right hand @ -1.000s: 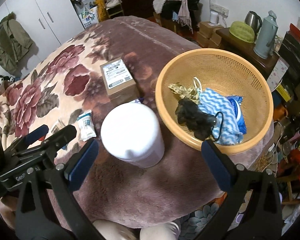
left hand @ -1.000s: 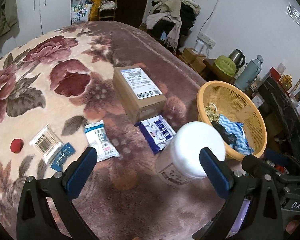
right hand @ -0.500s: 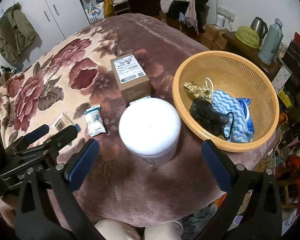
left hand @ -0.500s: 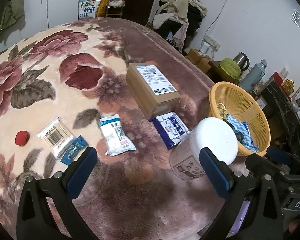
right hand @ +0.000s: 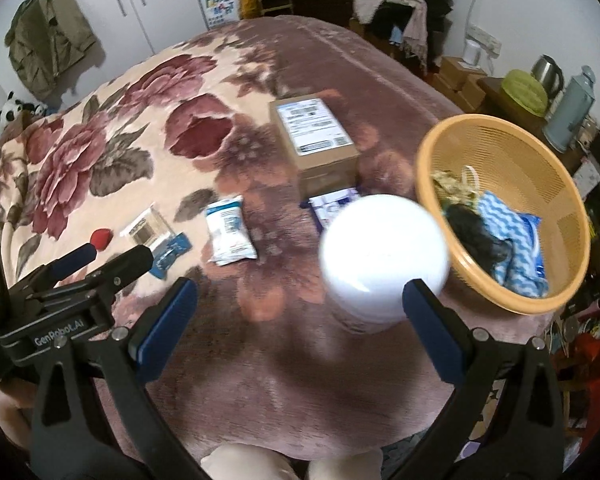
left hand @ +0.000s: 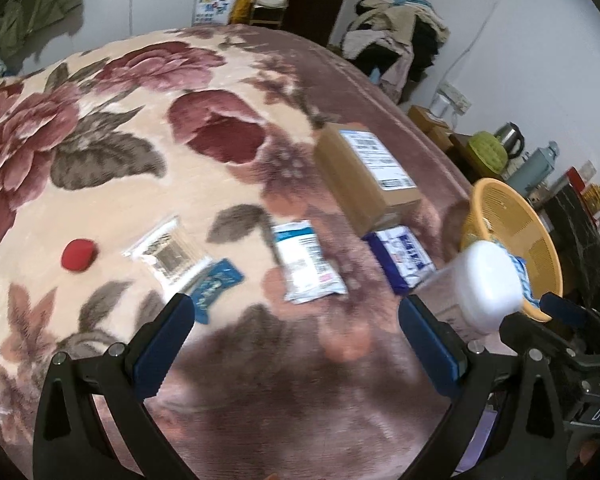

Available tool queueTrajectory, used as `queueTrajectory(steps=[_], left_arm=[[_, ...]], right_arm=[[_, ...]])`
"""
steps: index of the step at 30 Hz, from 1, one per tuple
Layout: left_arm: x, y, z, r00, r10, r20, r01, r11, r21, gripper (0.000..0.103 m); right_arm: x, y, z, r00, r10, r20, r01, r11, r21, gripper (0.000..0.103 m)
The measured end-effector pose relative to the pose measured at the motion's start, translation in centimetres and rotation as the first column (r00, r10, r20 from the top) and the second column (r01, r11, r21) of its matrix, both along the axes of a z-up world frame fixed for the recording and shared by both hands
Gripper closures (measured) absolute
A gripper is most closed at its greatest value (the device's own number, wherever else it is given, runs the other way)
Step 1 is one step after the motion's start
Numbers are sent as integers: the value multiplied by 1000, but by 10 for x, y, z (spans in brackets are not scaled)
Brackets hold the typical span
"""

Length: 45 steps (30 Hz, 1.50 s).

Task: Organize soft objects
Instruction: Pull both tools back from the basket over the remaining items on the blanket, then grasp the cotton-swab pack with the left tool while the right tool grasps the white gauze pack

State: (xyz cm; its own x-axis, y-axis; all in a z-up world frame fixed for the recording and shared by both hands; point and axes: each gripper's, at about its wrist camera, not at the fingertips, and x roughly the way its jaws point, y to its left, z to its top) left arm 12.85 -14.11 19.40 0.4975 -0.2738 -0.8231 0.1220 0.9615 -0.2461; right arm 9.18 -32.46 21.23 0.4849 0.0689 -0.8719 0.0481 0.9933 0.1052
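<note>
Blue pads of my left gripper (left hand: 294, 344) stand wide apart with nothing between them, low over the near edge of the floral blanket (left hand: 100, 184); my right gripper (right hand: 298, 326) is spread just as wide and just as empty, its right finger near the white lidded jar (right hand: 384, 256) that stands close to the near edge. Past the left fingers lies a small blue sachet (left hand: 216, 282), touching a clear pack of cotton swabs (left hand: 168, 248), with a red round piece (left hand: 78, 255) further left. Toward the middle lies a white wipes packet (left hand: 306, 266), and right of it a blue-and-white tissue pack (left hand: 404, 258) tucked against a cardboard parcel (left hand: 366, 176). At the right edge sits the orange mesh basket (right hand: 540, 168), already holding a blue-and-white zigzag cloth (right hand: 512, 236), something black and a few other bits I cannot make out.

I judge this the reach for the next soft item, with several still loose on the blanket. The white wipes packet is nearest my left gripper's line: next comes lowering over it, closing across its narrow width, then carrying it past the jar to the basket.
</note>
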Motion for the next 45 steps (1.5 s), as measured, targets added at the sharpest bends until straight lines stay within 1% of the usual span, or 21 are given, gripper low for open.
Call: queueTrajectory(steps=[9,19,27,32,39,42,45], left_arm=[[6,45,-21,997,62,-35,-61,998,5,1],[13,80,-54,989,109,-98,-109,994,9,1],[29,103,-90,975,148,-165,-147,989,18,1],[44,111,-108,966,169,-196,-169,985,13,1],[79,107,-130,947,214,-239,-217,976,14,1],[93,102,-140,930,254,-265,-257,966,23,1],[104,96,-146,904,323,-278,-325,945,40,1]], right_arm=[[16,44,-19,996,80,-39,-80,997,2,0],[29,70,-43,990,113,-88,-113,994,6,0],[51,87,-78,976,153,-155,-156,988,-5,0],[71,89,-101,971,149,-189,-156,988,-19,0],[107,89,-132,966,135,-219,-146,989,-38,0],[119,88,-143,963,129,-235,-144,988,-47,0],[124,87,-150,963,127,-240,-142,989,-48,1]])
